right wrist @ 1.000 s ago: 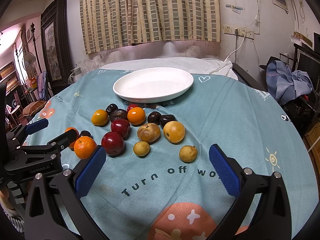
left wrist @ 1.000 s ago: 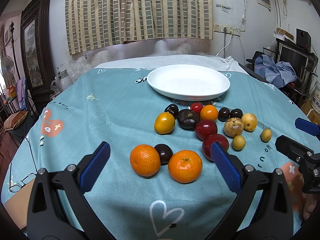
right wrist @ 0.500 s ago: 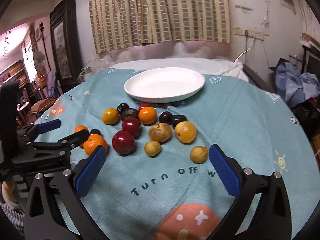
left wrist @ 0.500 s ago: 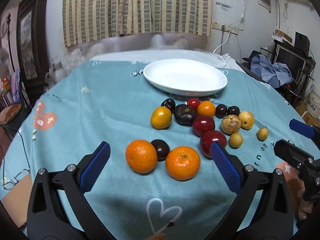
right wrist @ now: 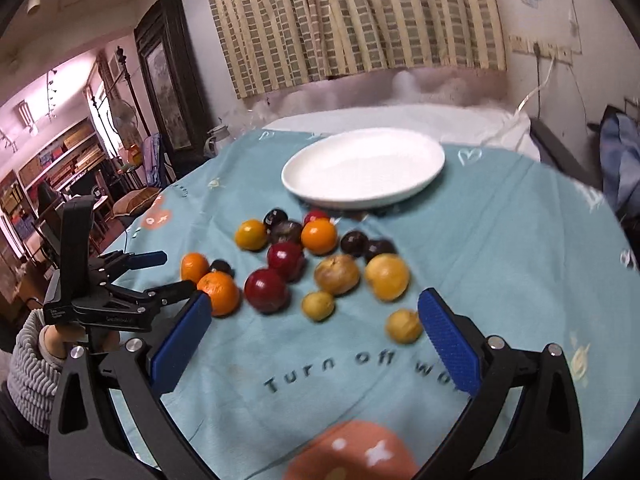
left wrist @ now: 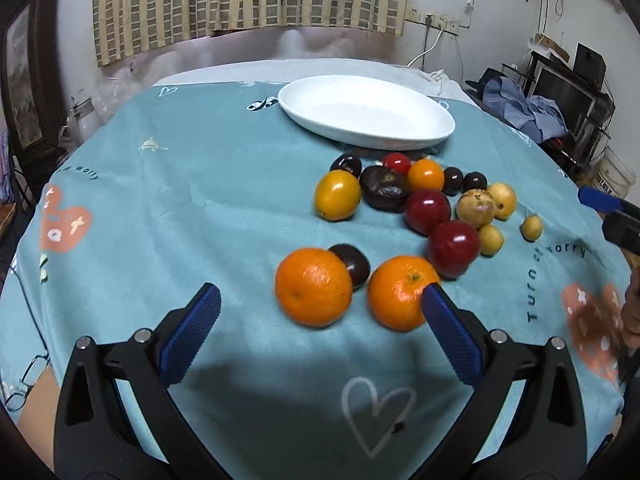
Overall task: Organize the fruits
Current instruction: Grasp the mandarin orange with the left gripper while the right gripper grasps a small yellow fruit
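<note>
On the counter (left wrist: 168, 184), all fruits (left wrist: 416, 208) lie loose in a cluster just before the white plate (left wrist: 366, 114), which holds nothing. Left gripper (left wrist: 320, 304) and right gripper (right wrist: 316, 316): jaws wide apart, holding nothing. Judgement: sorting not yet begun; every piece remains.

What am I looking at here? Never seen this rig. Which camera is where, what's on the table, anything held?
No robot: a person holds a two-finger tool in each hand, with a fisheye camera looking along its blue-padded fingers. One picture is from the left hand-held gripper, the other from the right hand-held gripper; each view catches the other tool at its edge. Both are open and hold nothing. On the teal tablecloth sit an empty white plate and loose fruit: two oranges nearest the left tool, red apples, dark plums and small yellow fruits.
</note>
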`<state>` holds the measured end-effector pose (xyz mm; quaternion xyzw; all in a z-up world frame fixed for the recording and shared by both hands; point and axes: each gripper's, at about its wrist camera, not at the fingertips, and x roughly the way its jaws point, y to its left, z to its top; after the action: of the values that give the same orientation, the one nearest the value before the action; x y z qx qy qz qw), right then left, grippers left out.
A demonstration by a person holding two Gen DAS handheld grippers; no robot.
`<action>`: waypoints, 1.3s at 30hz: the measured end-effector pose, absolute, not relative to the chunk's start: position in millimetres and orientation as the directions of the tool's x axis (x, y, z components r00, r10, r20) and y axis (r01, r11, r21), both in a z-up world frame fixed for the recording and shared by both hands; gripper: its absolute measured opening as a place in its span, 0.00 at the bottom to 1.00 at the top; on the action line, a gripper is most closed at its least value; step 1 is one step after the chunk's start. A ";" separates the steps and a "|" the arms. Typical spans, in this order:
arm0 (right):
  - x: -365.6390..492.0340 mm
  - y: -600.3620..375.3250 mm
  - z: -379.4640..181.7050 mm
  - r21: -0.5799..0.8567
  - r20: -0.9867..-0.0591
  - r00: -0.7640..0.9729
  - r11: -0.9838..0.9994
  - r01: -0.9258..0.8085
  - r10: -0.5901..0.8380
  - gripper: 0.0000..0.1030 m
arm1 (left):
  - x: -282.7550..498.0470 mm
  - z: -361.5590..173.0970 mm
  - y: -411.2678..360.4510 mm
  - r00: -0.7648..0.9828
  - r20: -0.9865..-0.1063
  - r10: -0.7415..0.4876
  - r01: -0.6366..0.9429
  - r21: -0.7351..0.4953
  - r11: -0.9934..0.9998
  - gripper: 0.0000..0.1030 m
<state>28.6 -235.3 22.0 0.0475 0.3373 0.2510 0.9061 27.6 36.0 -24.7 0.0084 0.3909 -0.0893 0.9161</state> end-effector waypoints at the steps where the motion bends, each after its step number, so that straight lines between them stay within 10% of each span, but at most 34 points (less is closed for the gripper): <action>1: 30.2 -237.5 22.4 0.268 -0.568 0.654 0.864 -0.427 0.500 0.99 | 31.9 -24.7 35.3 0.678 -0.720 -0.148 0.164 -0.047 0.985 0.98; 27: 30.4 -261.1 9.4 0.379 -0.509 0.677 0.844 -0.378 0.532 0.99 | 22.5 -27.8 82.2 0.663 -0.748 -0.003 0.054 0.043 0.998 0.92; 34: 29.9 -260.4 11.2 0.374 -0.506 0.682 0.847 -0.378 0.528 0.99 | 39.5 -39.3 72.0 0.595 -0.801 -0.065 0.113 0.003 0.994 0.47; 39: 29.4 -257.8 11.4 0.365 -0.511 0.679 0.848 -0.384 0.527 0.99 | 39.6 -40.5 78.0 0.594 -0.798 -0.103 0.103 -0.051 0.993 0.44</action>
<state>29.4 -257.8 11.4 0.1145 0.3125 0.2507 0.9091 39.6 78.0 -40.5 0.0002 0.4467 -0.0575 0.8928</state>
